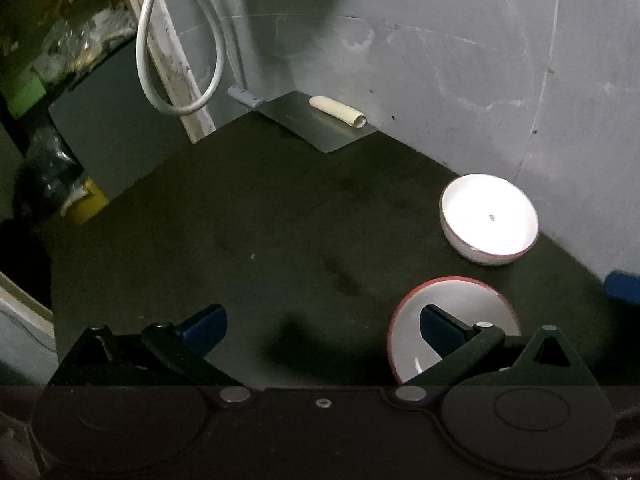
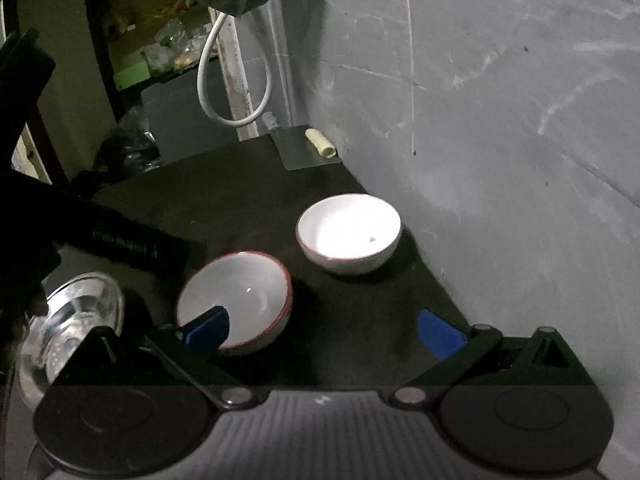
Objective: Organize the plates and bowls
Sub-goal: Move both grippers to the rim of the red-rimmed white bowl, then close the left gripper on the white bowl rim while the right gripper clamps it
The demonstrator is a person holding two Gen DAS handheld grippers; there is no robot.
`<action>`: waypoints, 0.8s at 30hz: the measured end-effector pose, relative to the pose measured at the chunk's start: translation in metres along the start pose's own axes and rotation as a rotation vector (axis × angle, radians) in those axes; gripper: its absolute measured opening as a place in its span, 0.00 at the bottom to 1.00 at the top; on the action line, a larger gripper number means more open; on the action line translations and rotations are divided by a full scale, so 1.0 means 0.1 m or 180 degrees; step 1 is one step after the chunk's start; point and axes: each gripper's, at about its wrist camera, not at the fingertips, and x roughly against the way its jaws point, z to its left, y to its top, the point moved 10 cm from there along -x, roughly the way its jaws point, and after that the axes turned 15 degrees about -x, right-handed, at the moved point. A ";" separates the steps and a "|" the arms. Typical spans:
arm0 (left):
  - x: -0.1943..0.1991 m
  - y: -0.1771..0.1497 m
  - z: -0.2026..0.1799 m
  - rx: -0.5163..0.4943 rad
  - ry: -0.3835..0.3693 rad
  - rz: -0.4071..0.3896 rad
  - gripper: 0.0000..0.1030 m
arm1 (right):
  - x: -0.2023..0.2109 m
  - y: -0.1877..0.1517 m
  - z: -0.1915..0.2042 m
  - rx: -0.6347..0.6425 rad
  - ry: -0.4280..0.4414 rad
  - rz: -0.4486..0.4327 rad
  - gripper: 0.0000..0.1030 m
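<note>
I see two white red-rimmed bowls on the dark counter (image 2: 248, 196), mouths up, both empty: the near bowl (image 2: 240, 300) tilted, the far bowl (image 2: 349, 234) by the wall. My left gripper (image 1: 323, 330) and right gripper (image 2: 323, 330) gape, holding nothing. Only the right camera shows a glass bowl (image 2: 76, 316).

Dim, grainy fisheye views, glare inside far white bowl (image 2: 349, 233), dark vignetted corners.
</note>
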 end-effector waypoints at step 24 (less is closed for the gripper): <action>-0.16 -0.23 -0.19 0.0313 -0.0544 0.0380 0.45 | -0.24 -0.09 0.07 -0.0158 0.0324 0.0329 0.58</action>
